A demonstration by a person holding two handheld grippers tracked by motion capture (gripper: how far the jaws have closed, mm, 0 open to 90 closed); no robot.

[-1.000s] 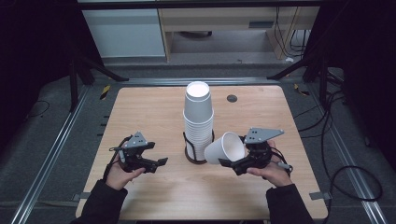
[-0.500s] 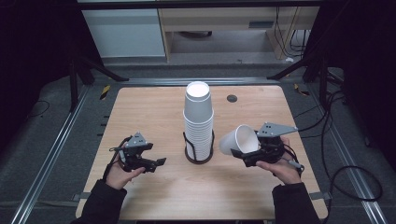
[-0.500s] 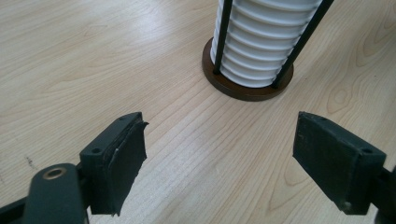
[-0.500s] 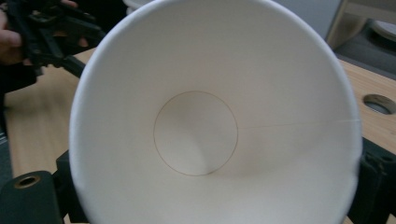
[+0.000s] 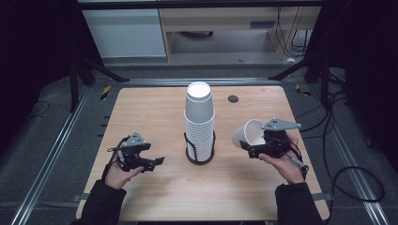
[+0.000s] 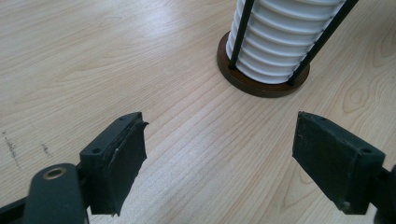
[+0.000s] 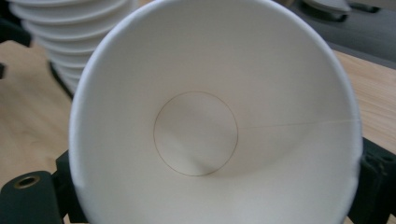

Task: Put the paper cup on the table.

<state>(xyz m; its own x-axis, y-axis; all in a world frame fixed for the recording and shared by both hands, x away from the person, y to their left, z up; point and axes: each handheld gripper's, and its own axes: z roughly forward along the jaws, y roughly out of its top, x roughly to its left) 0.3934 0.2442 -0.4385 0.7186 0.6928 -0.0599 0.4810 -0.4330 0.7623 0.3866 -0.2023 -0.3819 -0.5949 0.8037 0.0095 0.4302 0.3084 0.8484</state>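
A tall stack of white paper cups (image 5: pixel 199 119) stands upside down in a holder with a dark round base (image 5: pixel 199 158) and black rods at the table's middle. To its right my right gripper (image 5: pixel 248 146) is shut on a single white cup (image 5: pixel 248 133), held tilted above the table. In the right gripper view that cup's inside (image 7: pixel 196 135) faces the camera, with the stack (image 7: pixel 65 37) behind it at upper left. My left gripper (image 5: pixel 155 161) rests low, left of the stack, its jaws wide open and nothing between them. From the left gripper (image 6: pixel 219 154) the stack (image 6: pixel 285 42) lies just ahead.
The wooden table (image 5: pixel 150 108) has a small dark round grommet (image 5: pixel 233 98) at the back right. Metal rails run along the floor on both sides. A pale cabinet (image 5: pixel 126 33) stands beyond the far edge.
My right gripper has carried the single cup to the right, away from the stack, and tipped it more upright. The left gripper has not moved.
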